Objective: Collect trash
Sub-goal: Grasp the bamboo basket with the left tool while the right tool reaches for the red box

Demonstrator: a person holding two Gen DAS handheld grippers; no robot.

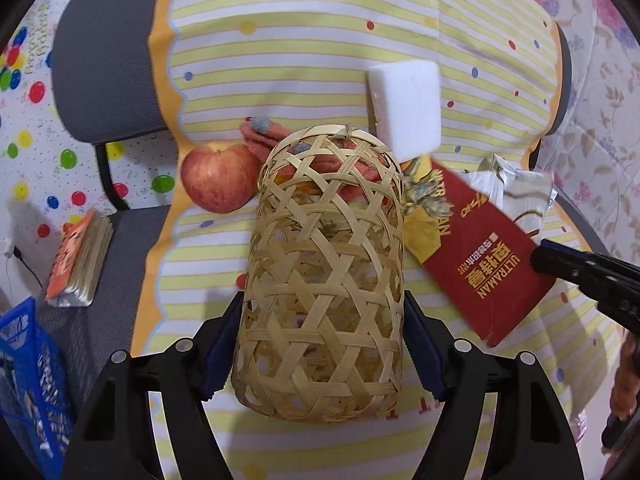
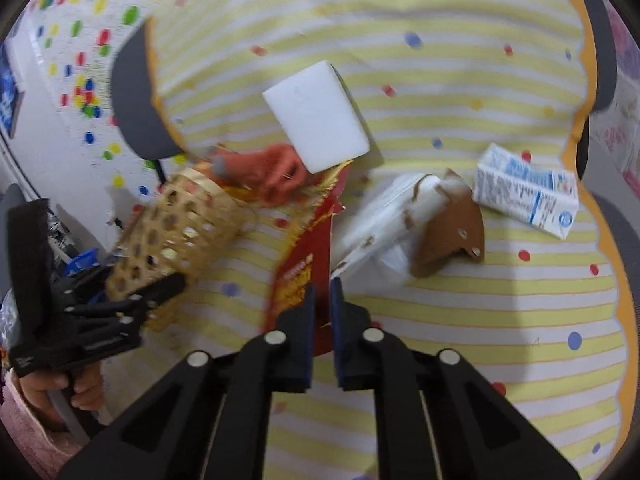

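1. Desk (image 1: 304, 40): striped, dotted cloth carrying all the items. Trash is clustered mid-desk; an apple (image 1: 218, 178) sits at 9 o'clock of the basket mouth.
2. Woven basket (image 1: 324, 280): held by the left gripper (image 1: 320, 344), jaws clamped on its two sides near the base. Long axis runs 6 to 12 o'clock in the left wrist view, open mouth at the 12 o'clock end, pointing toward the trash pile. Some scraps show through the weave; I cannot say what they are.
3. Red packet (image 2: 304, 248): flat, long axis about 5 to 11 o'clock in the left wrist view, lying just beside the basket at its 3 o'clock side. The right gripper (image 2: 322, 312) has its jaws nearly together on the packet's near edge; grip looks pinched, though motion blur leaves contact unsure.
4. Key relation (judgement): the packet's far end lies near the basket mouth, so feeding it in calls for a swing toward 10 o'clock in the right wrist view. The right gripper is the nearer one.
5. Remaining: white foam block (image 2: 316, 116), milk carton (image 2: 528, 196), brown cardboard piece (image 2: 452, 236), orange cloth (image 2: 272, 176) beside the mouth.
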